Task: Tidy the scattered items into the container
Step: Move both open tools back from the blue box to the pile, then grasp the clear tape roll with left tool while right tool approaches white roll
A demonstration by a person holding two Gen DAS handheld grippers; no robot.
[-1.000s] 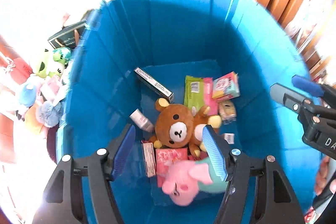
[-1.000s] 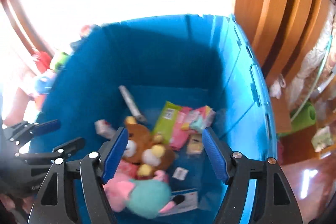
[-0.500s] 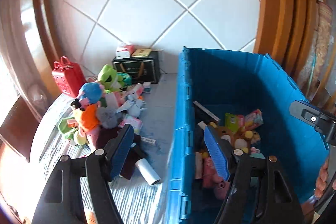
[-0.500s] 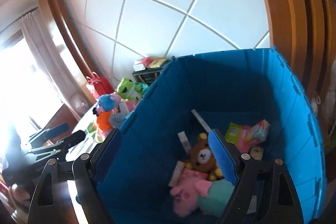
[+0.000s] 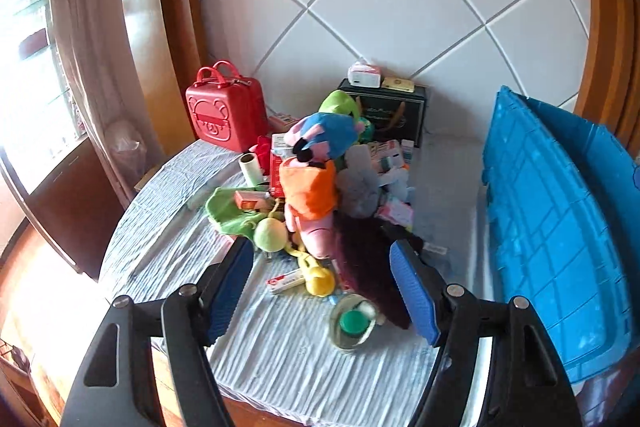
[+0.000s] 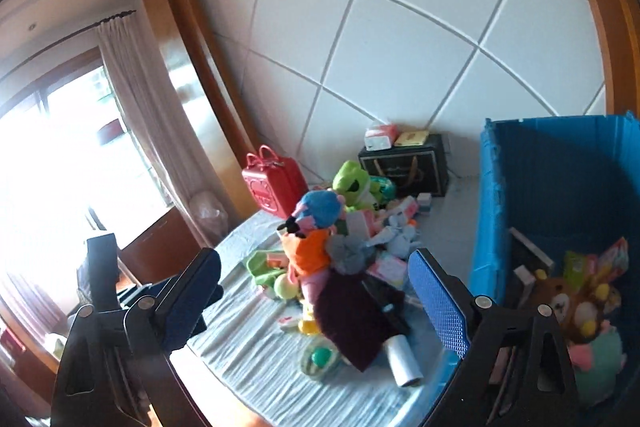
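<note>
The blue crate stands at the right end of the table, its near wall just beside the cloth, and from my right wrist view I can look down into it: a brown bear plush, a pink and teal plush low in the corner, a few bright snack packets toward the back, and two slim boxes leaning by the left wall. A black gift box sits against the tiled wall with two small cartons on its lid, and a red case stands shut at the left of the heap. My left gripper has its fingers moderately apart with nothing between them, pointing at the pile of toys; my right gripper is spreading wider, also empty. The scattered items remain heaped mid-table, well apart from the crate, with a bare strip of cloth between heap and crate wall, and open cloth in front up to the table's curved edge. I count one crate, one red case, one green frog plush, one dark maroon cloth, one white roll and one clear jar with a green cap nearest me; the smaller boxes in the heap I can't count.
</note>
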